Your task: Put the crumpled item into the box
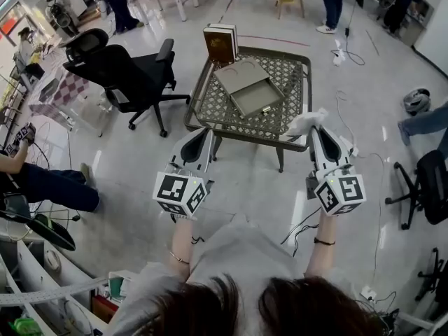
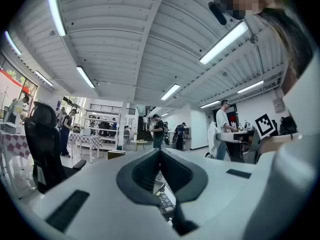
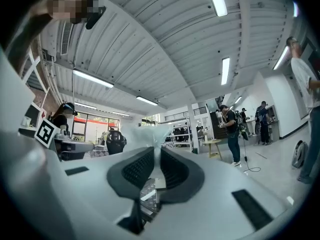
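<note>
A black office chair (image 1: 119,72) stands left of the lattice-topped counter (image 1: 287,72). The left claw (image 1: 204,133) hangs by the counter's near edge, its jaws closed together with nothing between them. The open grey box (image 1: 246,88) lies mid-counter, with a brown case (image 1: 220,42) upright at the far edge. The right claw (image 1: 315,129) is pinched narrow on the crumpled white item (image 1: 305,122), held over the counter's near right corner, apart from the box

Bright, even light from ceiling strip lamps (image 2: 225,41); fisheye-warped, dark-cornered edges.
</note>
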Available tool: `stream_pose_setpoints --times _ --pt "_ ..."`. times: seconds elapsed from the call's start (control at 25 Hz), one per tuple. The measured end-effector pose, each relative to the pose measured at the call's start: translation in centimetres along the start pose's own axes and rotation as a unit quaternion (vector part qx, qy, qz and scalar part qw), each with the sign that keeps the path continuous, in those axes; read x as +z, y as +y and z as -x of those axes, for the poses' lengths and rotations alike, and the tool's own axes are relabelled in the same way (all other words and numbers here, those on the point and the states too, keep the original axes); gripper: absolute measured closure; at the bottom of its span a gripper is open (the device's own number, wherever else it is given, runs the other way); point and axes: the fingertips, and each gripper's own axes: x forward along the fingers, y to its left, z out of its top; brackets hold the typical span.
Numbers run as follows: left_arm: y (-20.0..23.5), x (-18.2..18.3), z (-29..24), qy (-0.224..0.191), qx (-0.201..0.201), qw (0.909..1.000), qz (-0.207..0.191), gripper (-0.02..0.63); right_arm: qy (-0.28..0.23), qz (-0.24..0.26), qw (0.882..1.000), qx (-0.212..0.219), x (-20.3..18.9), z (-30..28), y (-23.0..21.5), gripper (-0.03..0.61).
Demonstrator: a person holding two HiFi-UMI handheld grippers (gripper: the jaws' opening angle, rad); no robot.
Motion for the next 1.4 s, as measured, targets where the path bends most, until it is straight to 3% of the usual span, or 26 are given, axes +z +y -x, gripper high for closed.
stream_pose_setpoints --times 0.44,0.96,1.4 --pt "2.2 -1.7 -4.0 0.02 0.0 0.9997 0.016 0.597 0.009 -0.023 1.0 0.0 -1.4 -4.7 -2.4 0.52" --pt "7.8 -2.4 -12.8 0.02 -0.02 0.9994 0.022 0.597 0.011 -0.03 0.999 -0.006 -2.8 -13.6 -5.6 0.52" --pt "9.0 -4.8 -18.5 0.036 -0.073 0.9962 0.03 0.597 0.036 -0.026 0.999 -0.022 -5.3 -17.8 -6.6 0.52"
